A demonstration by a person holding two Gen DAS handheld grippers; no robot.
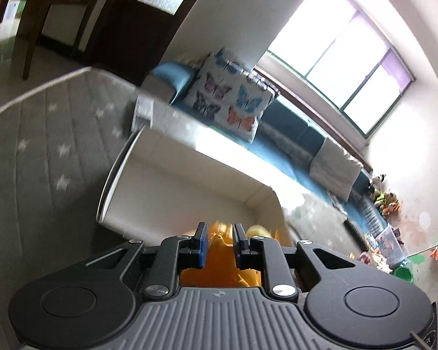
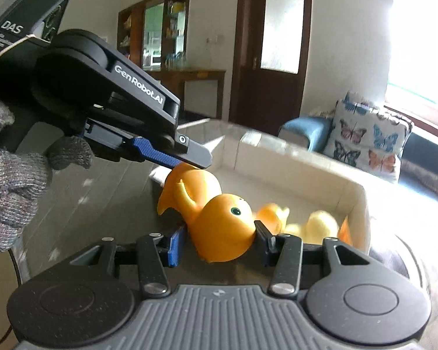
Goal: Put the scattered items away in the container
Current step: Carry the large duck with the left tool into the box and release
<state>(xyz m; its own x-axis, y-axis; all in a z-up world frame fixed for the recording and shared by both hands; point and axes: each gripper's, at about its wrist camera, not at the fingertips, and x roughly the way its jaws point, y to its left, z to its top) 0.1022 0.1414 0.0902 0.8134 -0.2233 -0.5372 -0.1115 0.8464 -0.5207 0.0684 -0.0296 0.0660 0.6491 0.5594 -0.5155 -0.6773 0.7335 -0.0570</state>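
An orange rubber duck (image 2: pixel 219 227) is gripped at both ends. Its head is clamped between the pads of the right gripper (image 2: pixel 219 240), whose jaws stand partly apart around it. Its tail is pinched by the left gripper (image 2: pixel 194 162), seen reaching in from the upper left of the right wrist view; in the left wrist view the left gripper (image 1: pixel 219 243) has its jaws drawn close together on a thin part of the duck (image 1: pixel 219 259). The duck is held tilted, at the near wall of a cream container (image 2: pixel 353 201), whether above it or just in front cannot be told.

Inside the container, a smaller orange duck (image 2: pixel 273 214) and a pale yellow duck (image 2: pixel 318 223) are seen lying side by side, near the right wall. The container (image 1: pixel 172 175) is set on a grey mat (image 1: pixel 43 134) printed with white stars.

A hand in a grey knitted glove (image 2: pixel 11 186) is seen on the left gripper's handle. Beyond the container, a butterfly-print cushion (image 2: pixel 365 143) is propped on a blue sofa (image 1: pixel 289 134), under a bright window (image 1: pixel 344 58). A dark wooden door (image 2: pixel 273 46) stands behind. Toys (image 1: pixel 388 245) are scattered by the far wall.
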